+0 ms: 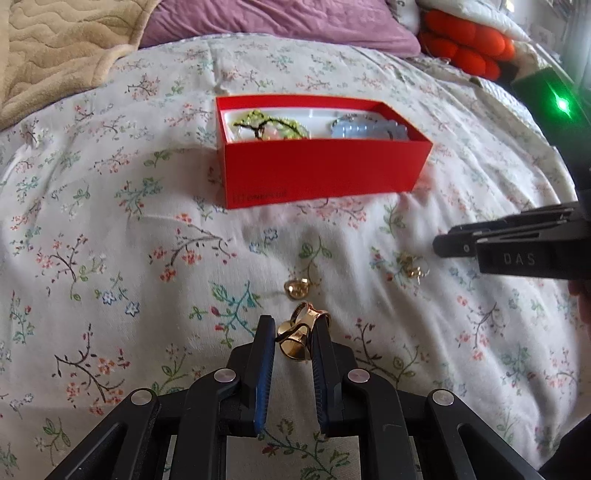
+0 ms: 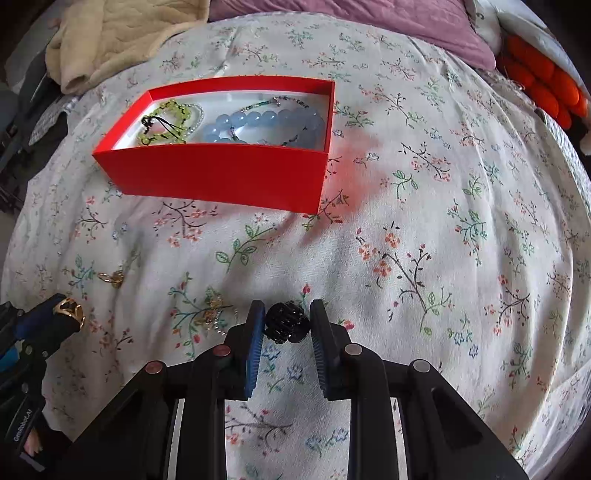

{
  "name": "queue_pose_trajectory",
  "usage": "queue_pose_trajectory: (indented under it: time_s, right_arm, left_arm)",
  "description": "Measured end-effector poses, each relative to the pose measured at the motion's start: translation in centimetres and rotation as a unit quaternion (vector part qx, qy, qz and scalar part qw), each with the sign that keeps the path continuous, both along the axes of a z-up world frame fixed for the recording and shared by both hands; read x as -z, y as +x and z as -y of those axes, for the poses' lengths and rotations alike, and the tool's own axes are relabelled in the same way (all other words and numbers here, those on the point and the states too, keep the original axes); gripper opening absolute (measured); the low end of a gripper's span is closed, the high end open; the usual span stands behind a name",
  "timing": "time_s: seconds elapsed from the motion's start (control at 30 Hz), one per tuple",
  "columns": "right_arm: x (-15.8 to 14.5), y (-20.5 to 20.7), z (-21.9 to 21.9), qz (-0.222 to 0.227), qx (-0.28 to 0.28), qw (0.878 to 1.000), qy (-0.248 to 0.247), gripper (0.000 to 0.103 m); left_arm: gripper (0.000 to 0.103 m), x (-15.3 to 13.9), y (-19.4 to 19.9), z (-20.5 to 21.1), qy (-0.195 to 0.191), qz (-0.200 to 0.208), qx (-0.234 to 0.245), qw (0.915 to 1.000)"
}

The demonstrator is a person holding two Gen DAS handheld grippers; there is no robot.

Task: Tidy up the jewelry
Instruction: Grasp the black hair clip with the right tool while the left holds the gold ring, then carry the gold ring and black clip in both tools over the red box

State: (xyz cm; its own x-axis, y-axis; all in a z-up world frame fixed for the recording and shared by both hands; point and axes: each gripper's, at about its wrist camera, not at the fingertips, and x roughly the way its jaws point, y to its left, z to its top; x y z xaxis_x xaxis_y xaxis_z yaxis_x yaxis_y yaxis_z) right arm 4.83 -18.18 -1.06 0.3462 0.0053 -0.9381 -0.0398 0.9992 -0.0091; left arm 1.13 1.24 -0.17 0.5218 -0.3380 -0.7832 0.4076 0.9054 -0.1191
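Observation:
A red box sits on the floral bedspread and holds a green beaded bracelet and a blue beaded bracelet; it also shows in the right wrist view. My left gripper is shut on a gold ring just above the bedspread. My right gripper is shut on a small black ring-like piece. A gold piece lies just beyond the left gripper. Another gold piece lies near the right gripper's fingers.
A beige blanket is at the far left, a purple pillow behind the box, an orange cushion at the far right. Loose gold pieces and a thin chain lie on the bedspread.

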Motion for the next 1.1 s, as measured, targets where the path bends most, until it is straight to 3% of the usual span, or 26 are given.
queue_pose_trajectory:
  time_s: [1.1]
  right_arm:
    - [-7.8,0.6,-1.9,0.051,-0.023,0.995,0.078,0.027]
  left_arm:
    - [0.014,-6.7,3.2,0.7,-0.045,0.035,-0.024,0.9981]
